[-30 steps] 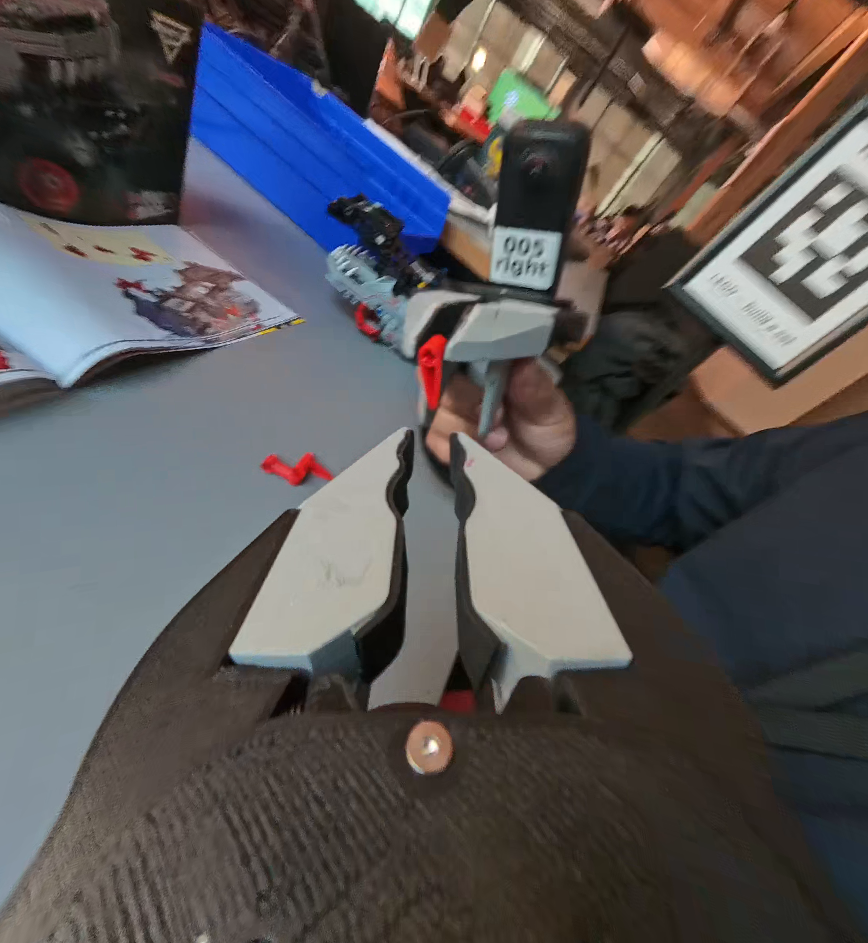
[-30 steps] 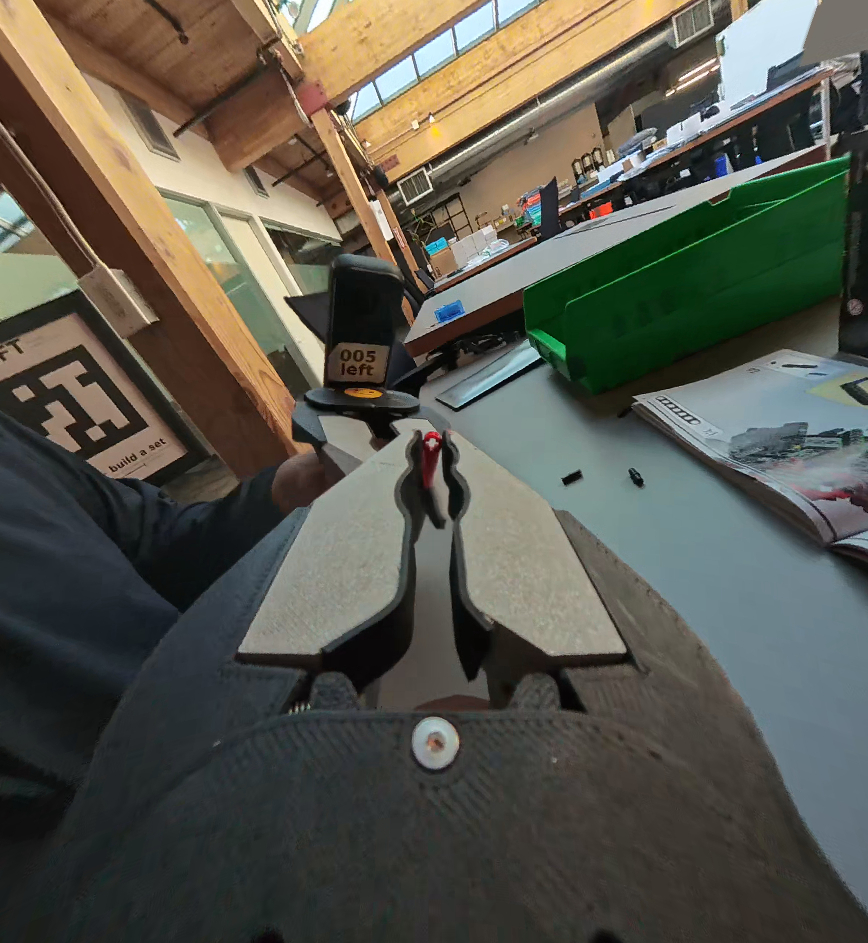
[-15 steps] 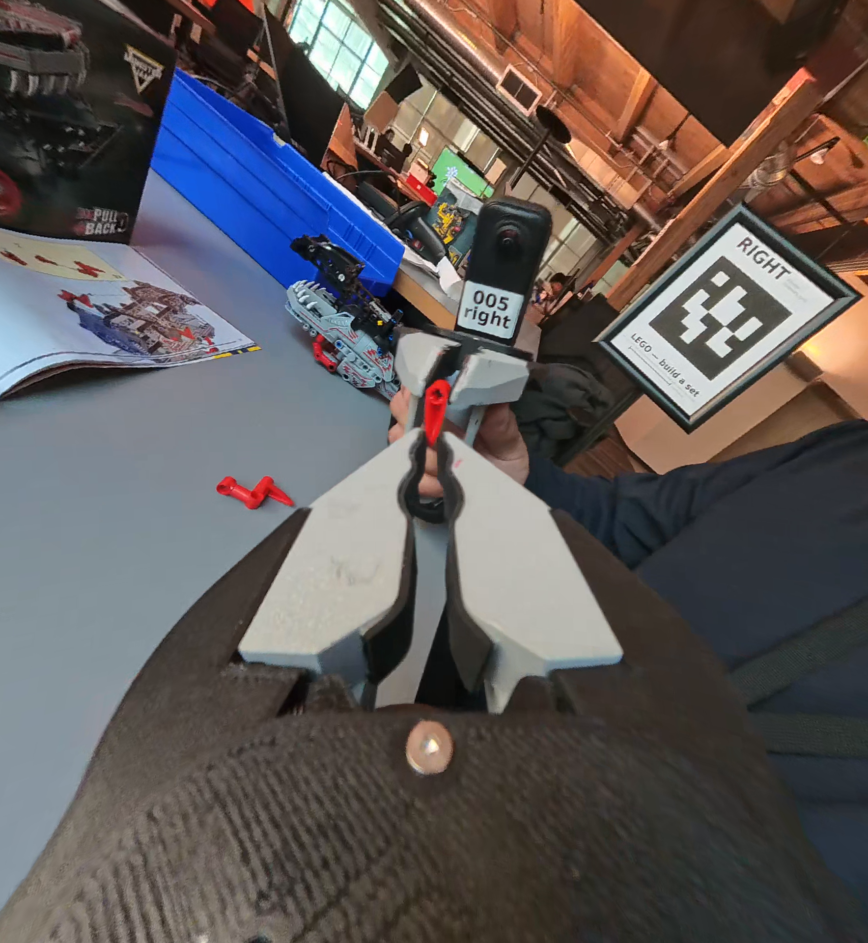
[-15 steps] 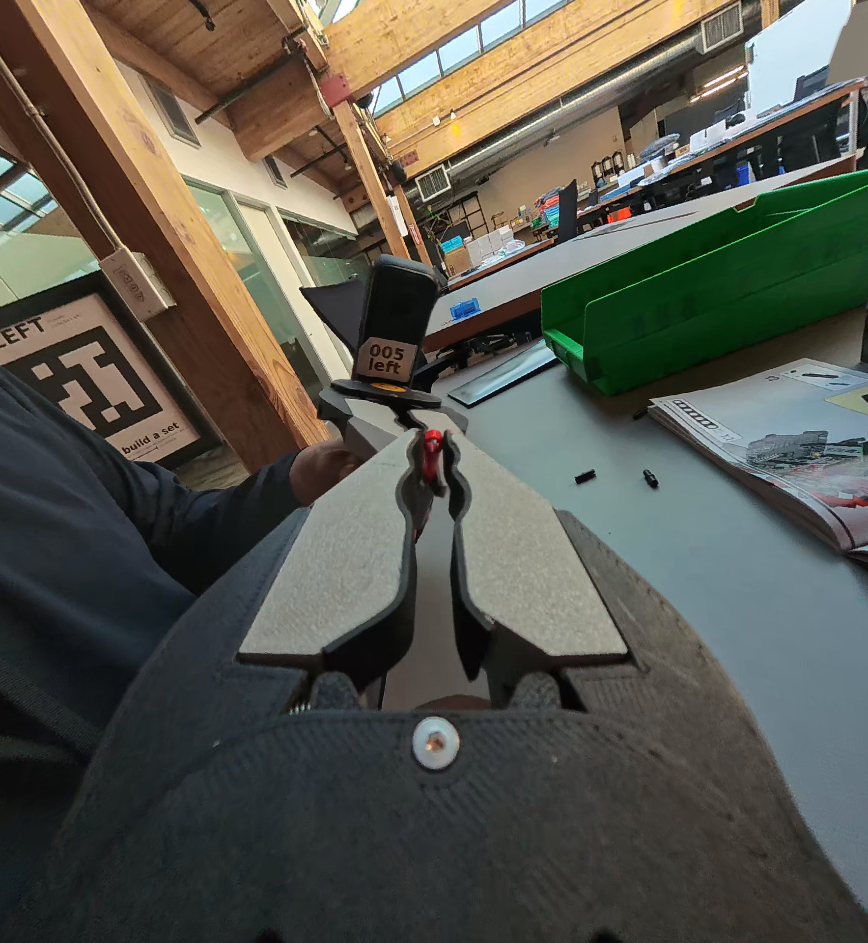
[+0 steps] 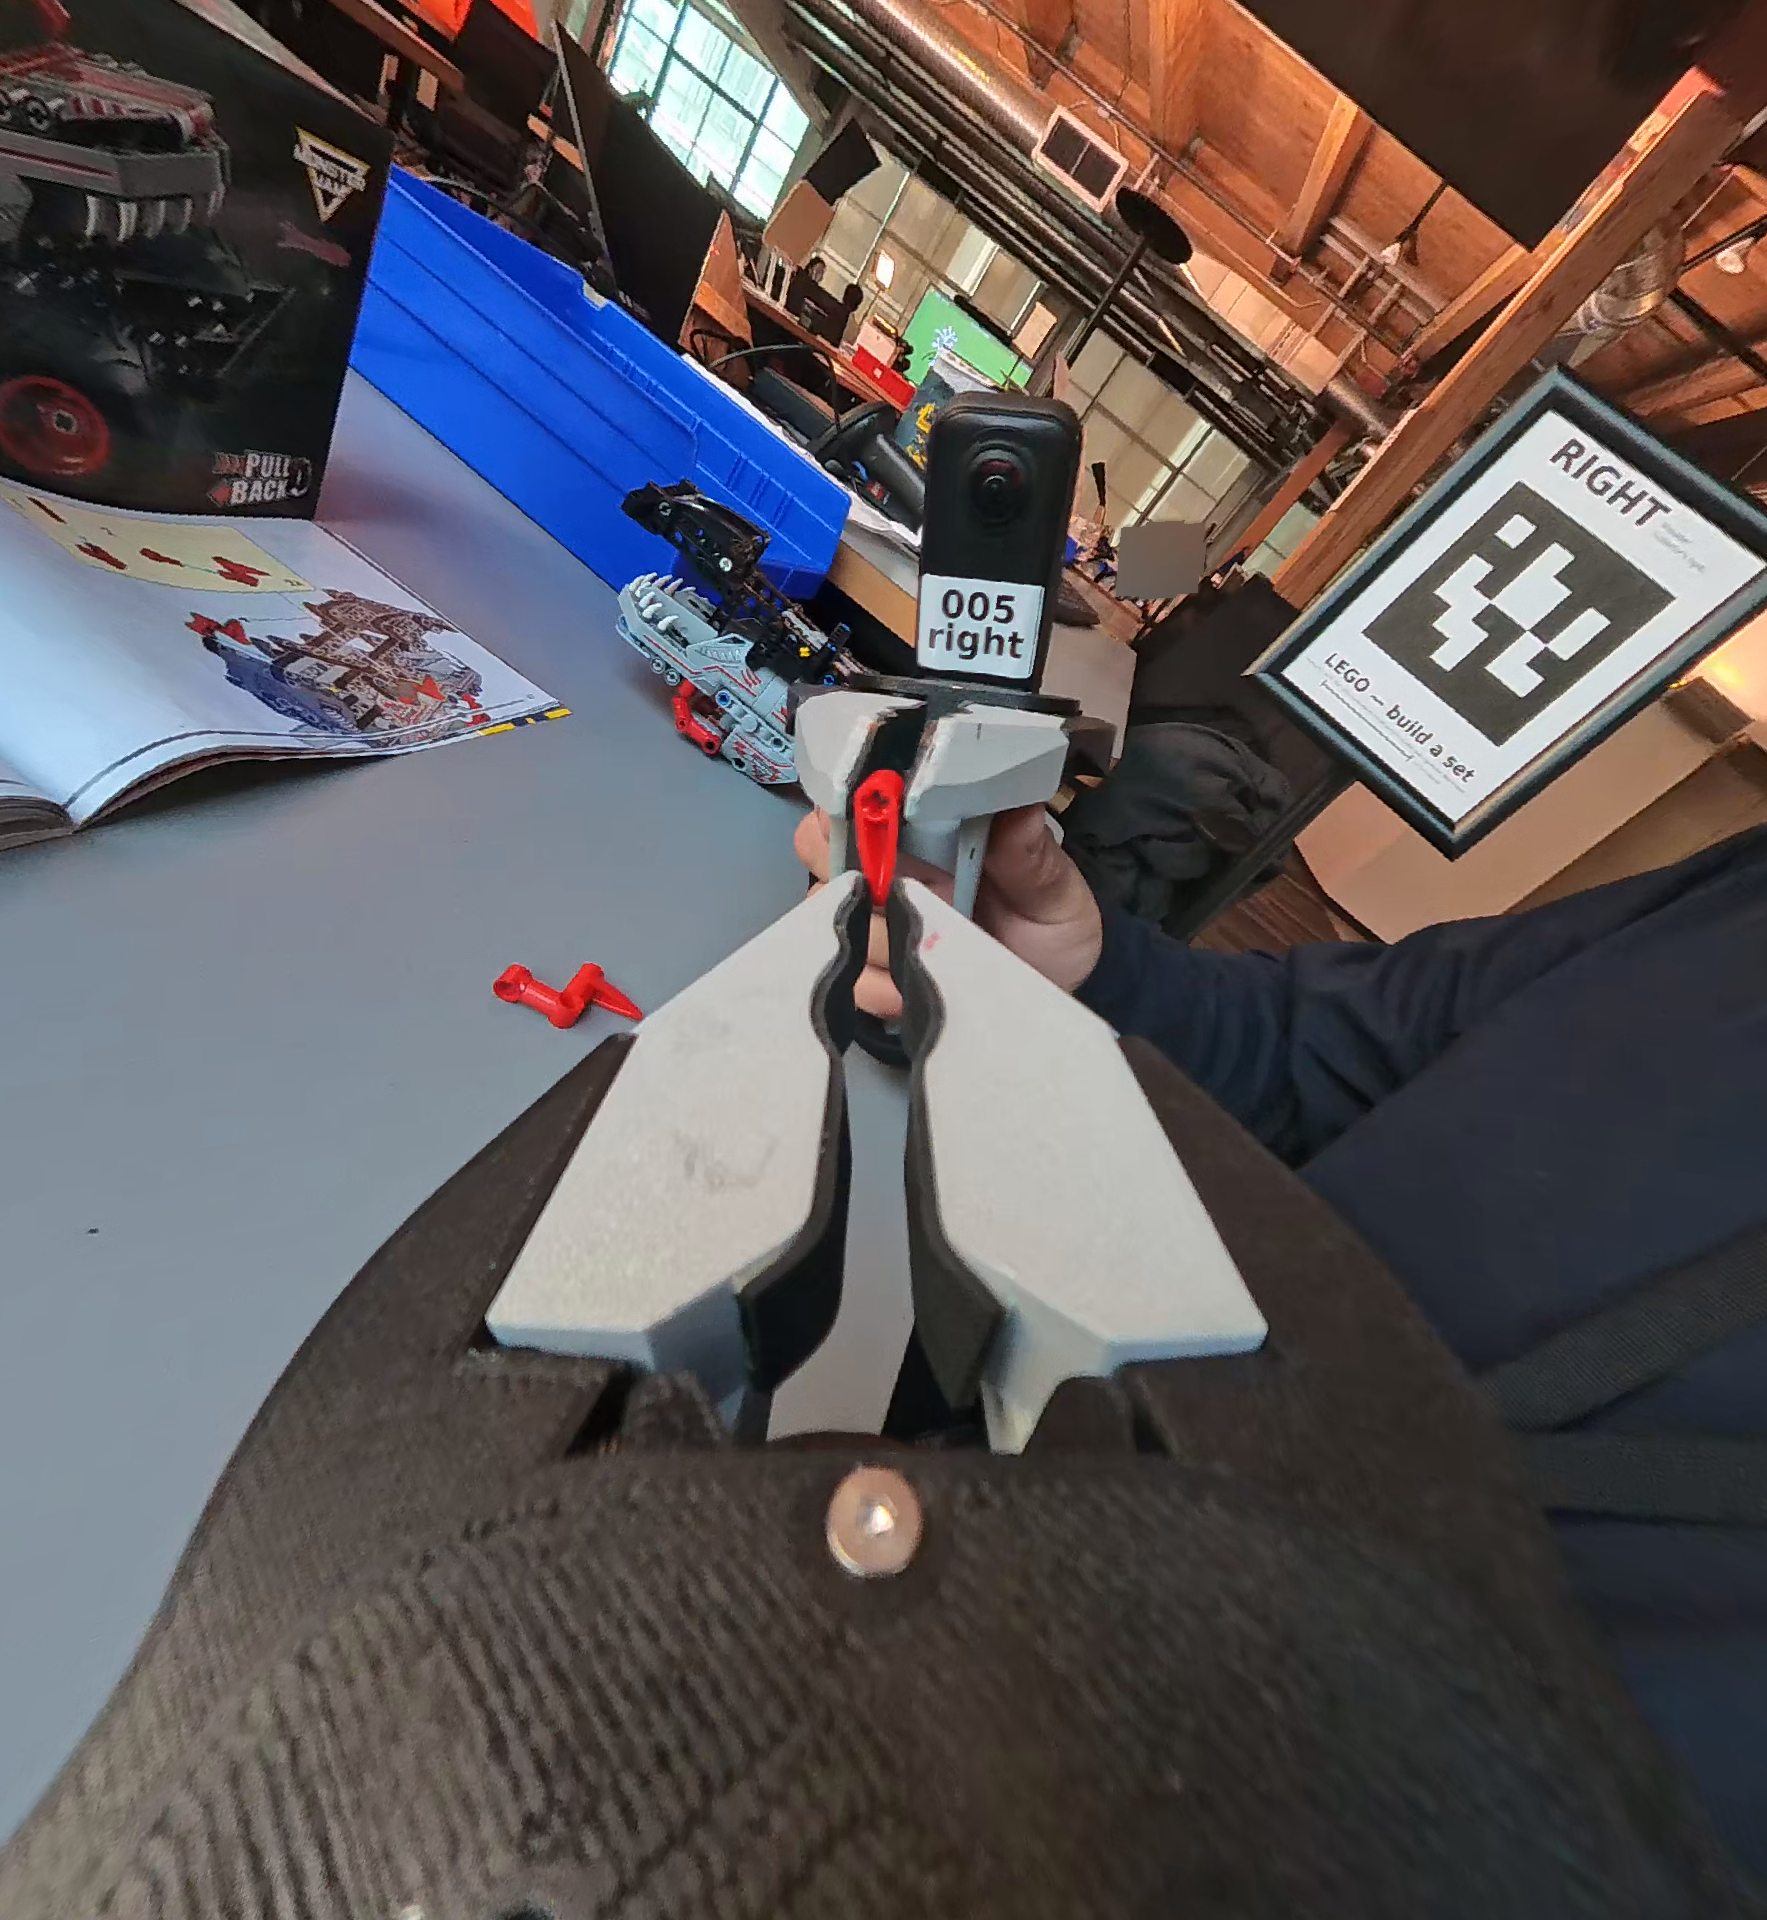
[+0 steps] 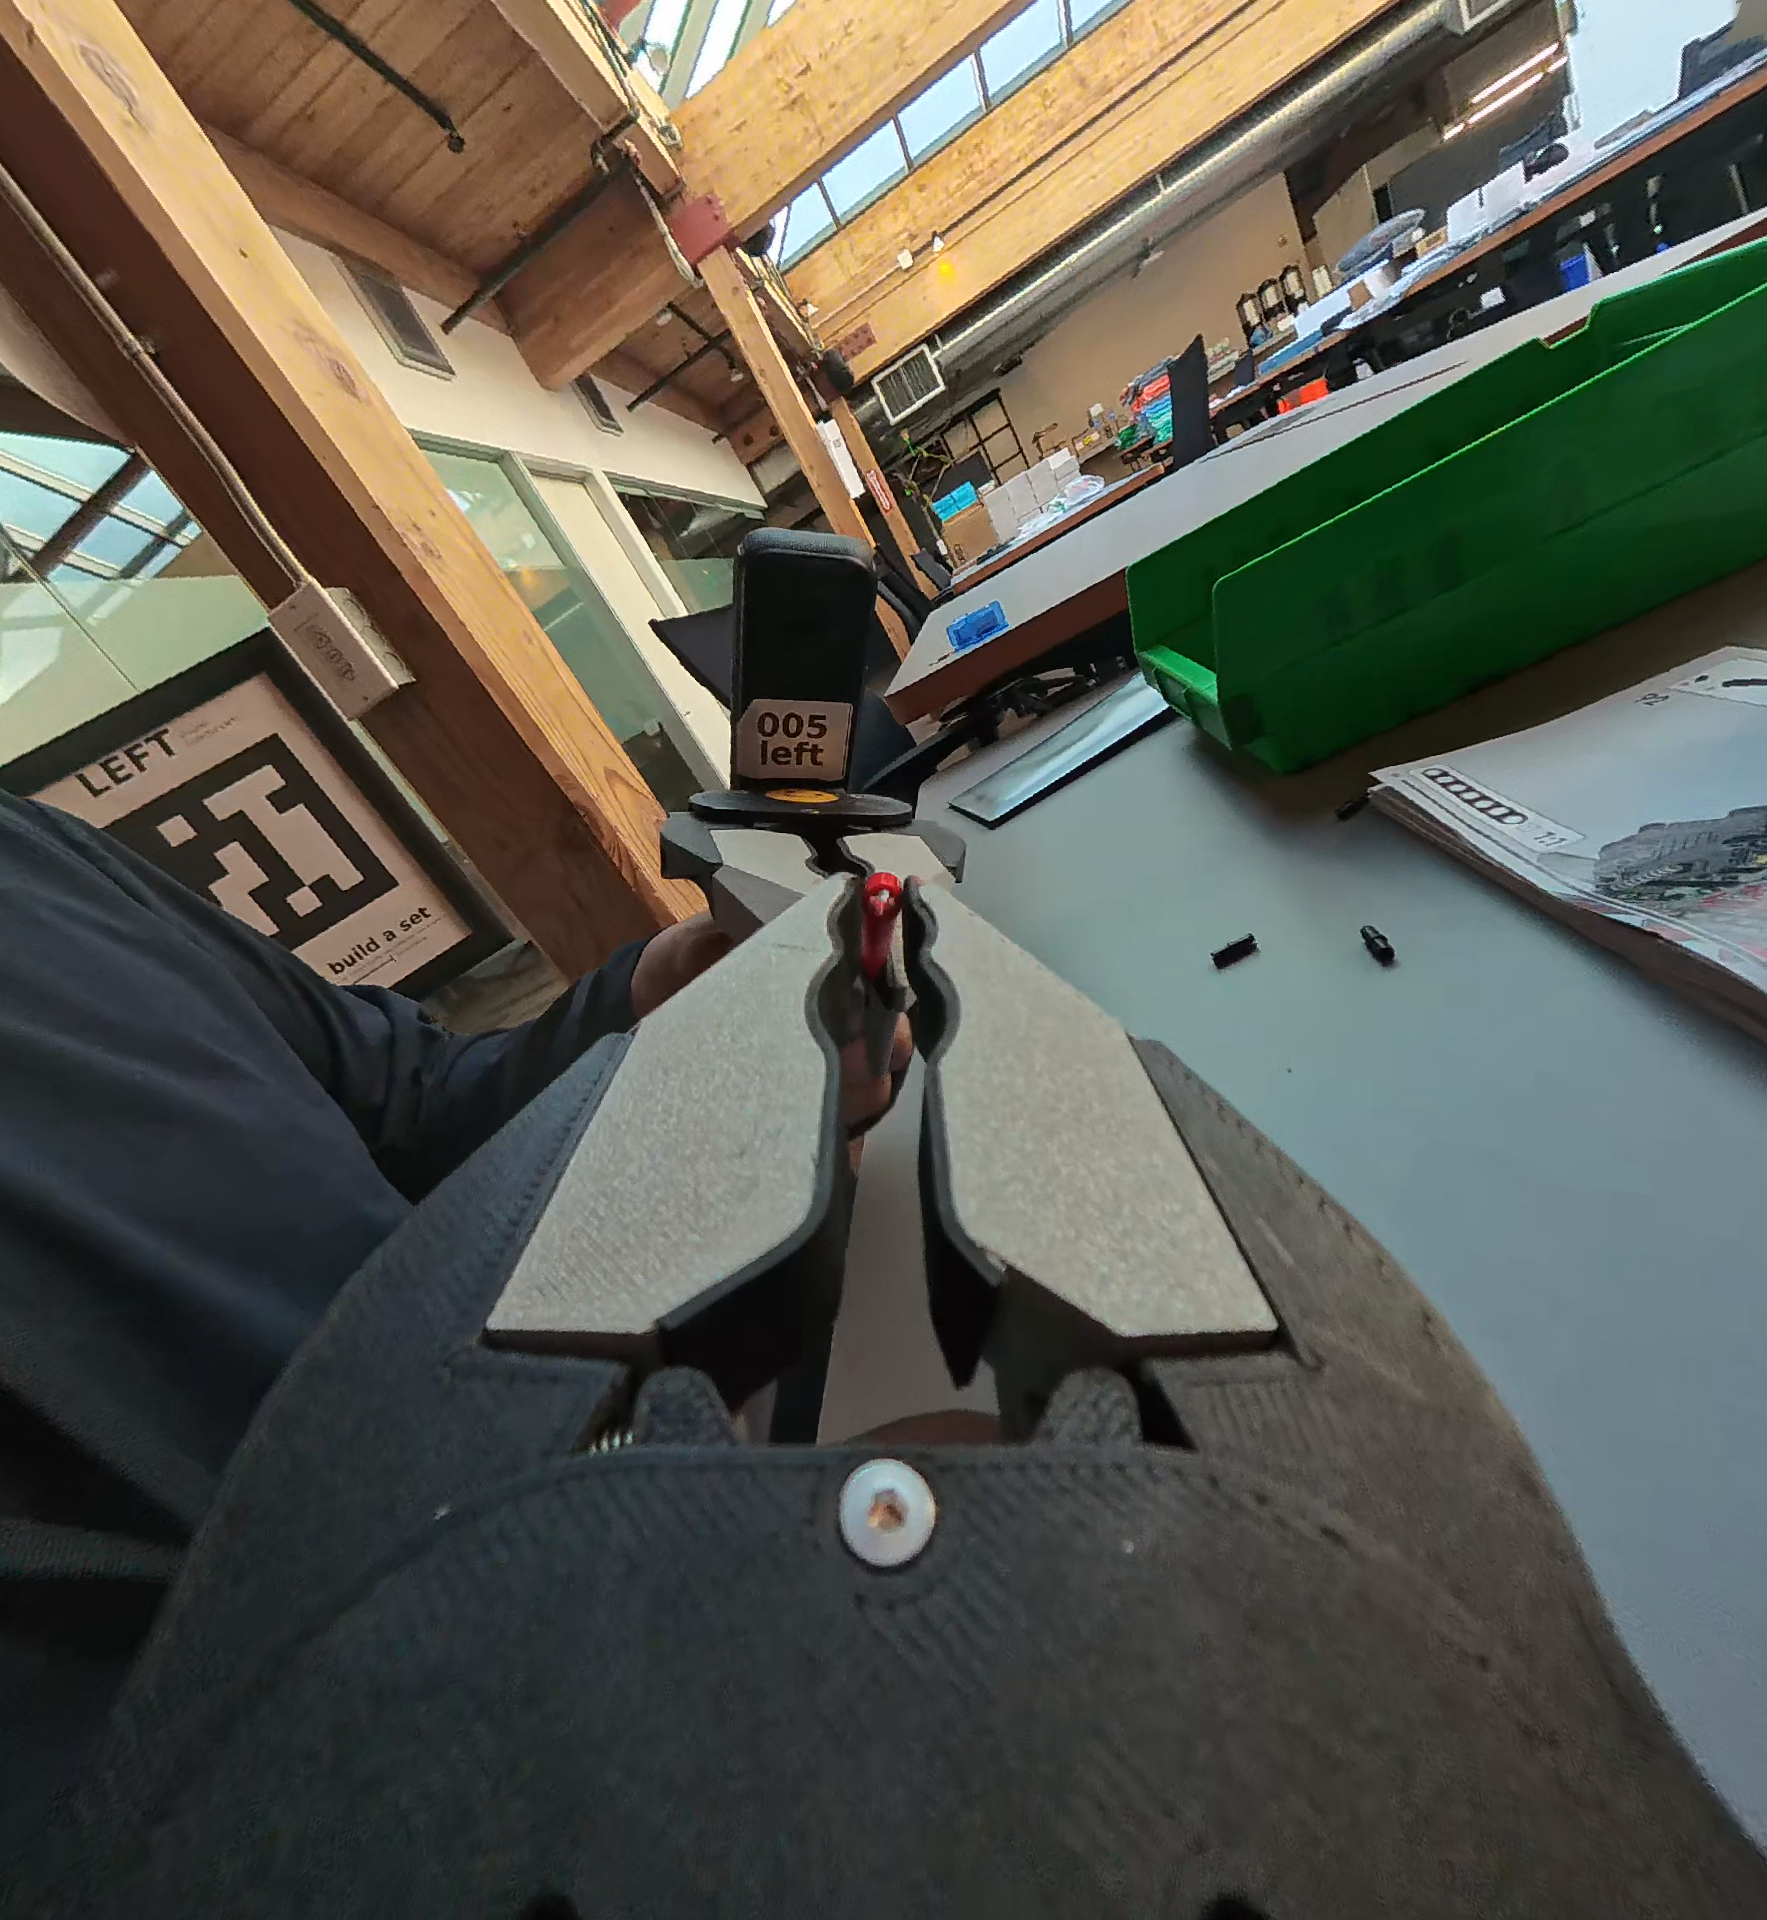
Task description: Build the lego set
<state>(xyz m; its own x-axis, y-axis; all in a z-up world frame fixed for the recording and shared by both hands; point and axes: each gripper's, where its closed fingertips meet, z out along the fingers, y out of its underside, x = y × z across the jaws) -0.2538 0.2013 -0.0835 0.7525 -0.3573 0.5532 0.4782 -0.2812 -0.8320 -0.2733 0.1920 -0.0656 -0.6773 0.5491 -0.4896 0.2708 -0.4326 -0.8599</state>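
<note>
Both tools meet tip to tip above the surface's near edge: the right hand-held gripper [image 6: 874, 914] pinches a small red piece [image 5: 875, 826], and the left hand-held gripper [image 5: 871, 902] has closed narrowly on its lower end. A skewed pull could drop it. The half-built model [image 5: 728, 644] waits by the blue bin [image 5: 546, 405].

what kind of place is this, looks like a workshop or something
Probably an open-plan workshop or maker-style office: exposed timber beams, long work tables stacked with supplies, and plastic parts bins beside an instruction booklet.

The left hand-held gripper [image 5: 874, 902] has closed its fingers onto the red piece [image 5: 875, 831] held opposite.
</note>
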